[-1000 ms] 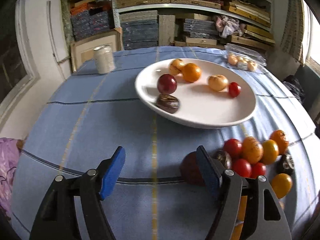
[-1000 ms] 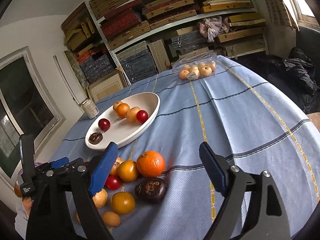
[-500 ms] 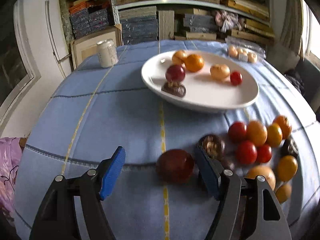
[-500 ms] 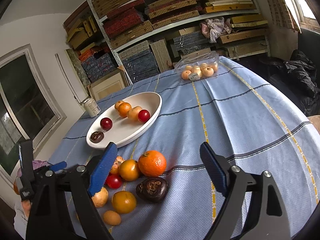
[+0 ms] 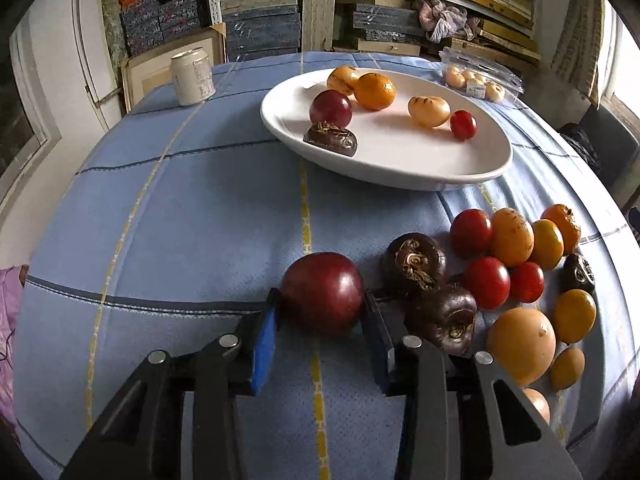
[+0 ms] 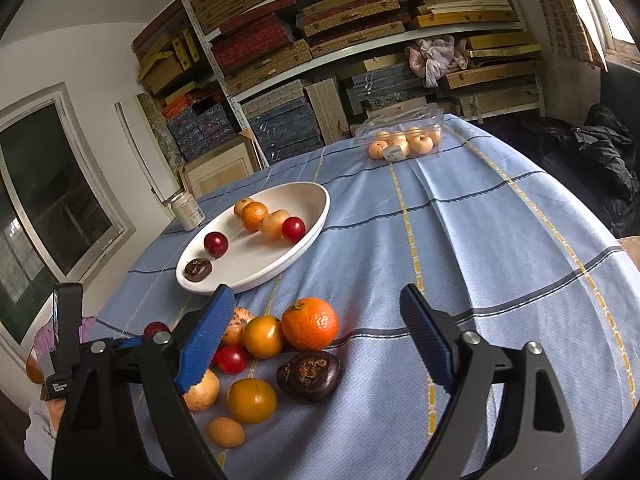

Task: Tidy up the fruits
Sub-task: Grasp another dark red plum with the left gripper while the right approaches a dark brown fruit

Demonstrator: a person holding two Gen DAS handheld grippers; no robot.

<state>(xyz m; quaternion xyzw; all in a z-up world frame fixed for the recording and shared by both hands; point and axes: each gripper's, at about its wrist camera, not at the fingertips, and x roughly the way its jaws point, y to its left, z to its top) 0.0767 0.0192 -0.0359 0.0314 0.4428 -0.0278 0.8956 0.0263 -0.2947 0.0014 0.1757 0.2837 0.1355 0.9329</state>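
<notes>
Home storeroom, shelves (image 6: 360, 52) of stacked boxes, clothed table (image 6: 480, 248)

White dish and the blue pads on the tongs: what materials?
White dish: likely glazed ceramic, smooth with soft sheen, though melamine is possible. Left tongs pads: blue, probably rubber or soft plastic; the right tongs show them finely ribbed.

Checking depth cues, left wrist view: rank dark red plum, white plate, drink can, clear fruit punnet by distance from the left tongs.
1. dark red plum, between the left tongs
2. white plate, mid-table
3. drink can, far left, and clear fruit punnet, far right: too close to call
</notes>
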